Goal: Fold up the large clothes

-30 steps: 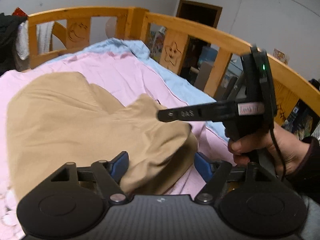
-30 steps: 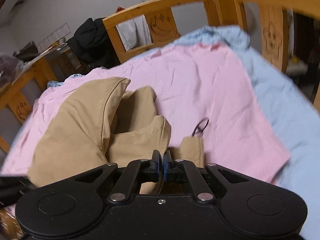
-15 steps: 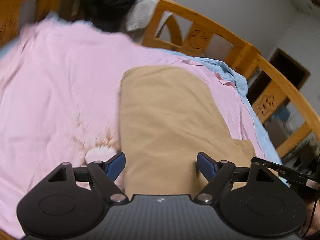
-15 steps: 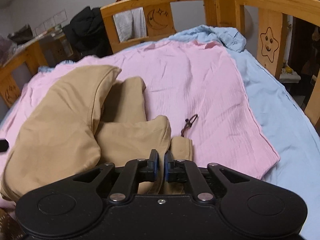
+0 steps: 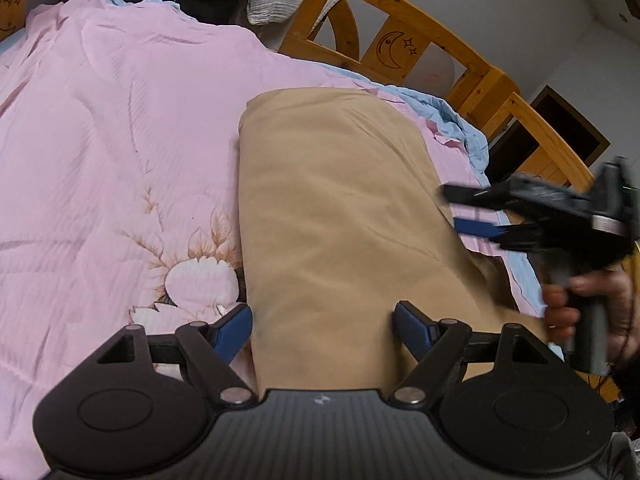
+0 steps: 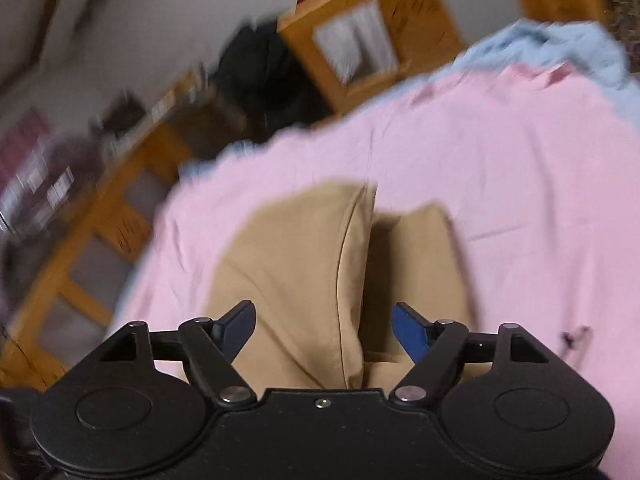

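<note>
A tan garment lies folded lengthwise on the pink quilt. My left gripper is open and empty, its blue-padded fingers astride the garment's near end. My right gripper is open and empty above the garment, where one tan layer overlaps another along a seam. The right gripper also shows in the left wrist view, held in a hand at the garment's right edge, jaws apart. The right wrist view is motion-blurred.
A wooden bed rail with moon and star cut-outs runs around the bed. A blue sheet edges the quilt. Dark clothes hang over the rail. A small dark cord lies on the quilt at right.
My right gripper has opened and let go of the tan fabric, then swung left. The left gripper has swung to look along the folded garment.
</note>
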### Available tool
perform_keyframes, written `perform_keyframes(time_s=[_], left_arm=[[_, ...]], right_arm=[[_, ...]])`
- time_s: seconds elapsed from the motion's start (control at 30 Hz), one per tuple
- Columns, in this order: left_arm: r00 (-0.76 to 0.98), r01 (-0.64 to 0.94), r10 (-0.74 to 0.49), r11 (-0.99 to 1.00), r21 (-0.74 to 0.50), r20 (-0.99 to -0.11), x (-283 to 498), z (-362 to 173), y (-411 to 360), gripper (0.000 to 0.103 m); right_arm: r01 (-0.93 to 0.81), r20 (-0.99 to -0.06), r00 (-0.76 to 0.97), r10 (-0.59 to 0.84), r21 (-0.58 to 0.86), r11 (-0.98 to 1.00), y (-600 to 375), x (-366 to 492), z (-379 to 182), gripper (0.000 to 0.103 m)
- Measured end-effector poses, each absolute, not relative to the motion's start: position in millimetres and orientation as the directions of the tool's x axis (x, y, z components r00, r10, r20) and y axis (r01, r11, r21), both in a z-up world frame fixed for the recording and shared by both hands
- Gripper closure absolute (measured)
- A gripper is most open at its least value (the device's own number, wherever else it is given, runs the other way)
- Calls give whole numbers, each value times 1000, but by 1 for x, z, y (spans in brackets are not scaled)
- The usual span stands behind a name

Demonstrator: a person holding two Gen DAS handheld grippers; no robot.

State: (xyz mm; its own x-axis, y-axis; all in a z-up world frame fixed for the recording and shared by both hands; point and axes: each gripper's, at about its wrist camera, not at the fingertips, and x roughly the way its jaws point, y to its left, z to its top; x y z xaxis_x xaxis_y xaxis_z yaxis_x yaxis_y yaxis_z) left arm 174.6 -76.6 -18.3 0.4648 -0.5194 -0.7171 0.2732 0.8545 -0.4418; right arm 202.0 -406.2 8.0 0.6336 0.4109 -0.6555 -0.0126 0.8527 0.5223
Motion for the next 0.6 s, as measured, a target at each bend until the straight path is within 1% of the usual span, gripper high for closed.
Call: perform_keyframes(time_s=[0.03, 0.07, 0.1, 0.13, 0.17, 0.23, 0.33, 0.4, 0.5, 0.6], left_arm=[[467, 277, -518, 856, -438, -717, 175, -18, -78, 21], [468, 281, -516, 856, -433, -717, 174, -18, -78, 21], [468, 289, -517, 856, -428, -717, 173, -17, -79, 21], [465, 300, -516, 856, -421, -719, 173, -16, -80, 21], [460, 312, -518, 855, -415, -721, 173, -14, -81, 22], [452, 348, -536, 842, -412, -713, 171, -8, -83, 22], [466, 389, -590, 806, -446, -659, 168, 3, -83, 22], [479, 382, -593, 804, -455, -647, 169, 4, -84, 22], [457, 340, -545, 837, -428, -703, 178, -6, -91, 24], [431, 324, -543, 839, -437, -721, 180, -17, -95, 24]], right_arm=[[-13, -676, 600, 428, 527, 850, -400, 212, -3, 33], [-7, -683, 578, 446, 542, 840, -396, 216, -11, 58], [-3, -681, 570, 460, 558, 830, -393, 216, -16, 73], [-1, -678, 577, 456, 558, 830, -391, 213, -16, 92], [-13, -667, 595, 448, 549, 836, -391, 208, -13, 96], [-45, -653, 629, 421, 510, 859, -392, 196, -1, 98], [-67, -648, 684, 335, 402, 913, -398, 170, 24, 99], [-79, -666, 693, 276, 311, 947, -404, 160, 28, 99], [-66, -720, 664, 201, 211, 975, -411, 162, 6, 98], [-73, -742, 654, 147, 131, 989, -403, 173, -15, 97]])
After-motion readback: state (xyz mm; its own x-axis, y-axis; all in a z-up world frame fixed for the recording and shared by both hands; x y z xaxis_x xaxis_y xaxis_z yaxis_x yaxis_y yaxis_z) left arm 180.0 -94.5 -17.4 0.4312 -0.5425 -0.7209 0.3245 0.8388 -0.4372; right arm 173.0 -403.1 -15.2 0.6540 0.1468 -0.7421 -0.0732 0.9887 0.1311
